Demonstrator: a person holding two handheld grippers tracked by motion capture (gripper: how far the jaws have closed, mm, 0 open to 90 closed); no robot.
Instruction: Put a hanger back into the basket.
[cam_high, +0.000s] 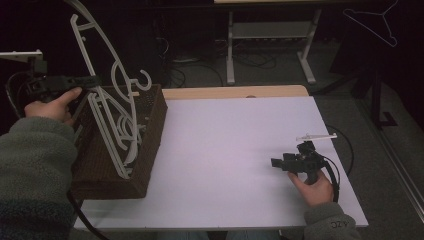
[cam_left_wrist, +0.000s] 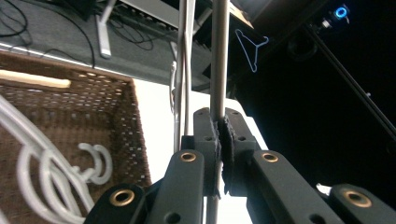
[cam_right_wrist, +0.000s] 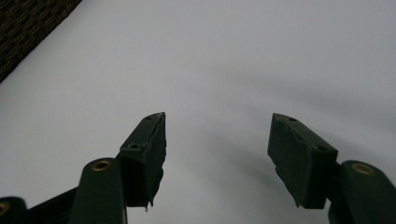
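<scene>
Hanger (cam_high: 102, 90) is clamped by its bar in the left tongs (cam_high: 92, 82), standing tilted with its lower end down in the wicker basket (cam_high: 150, 150), probably so it clears the others tangled in there. Over on the right, the other tongs (cam_high: 275, 162) rest spread wide with nothing in them, low over the pale worktop (cam_high: 225, 145). Dark room, cables and table legs on the floor behind.

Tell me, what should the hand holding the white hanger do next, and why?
Probably lift a little higher. The left gripper is shut on the white hanger, whose lower end still sits among other hangers in the brown basket. The right gripper waits open over the table.
</scene>
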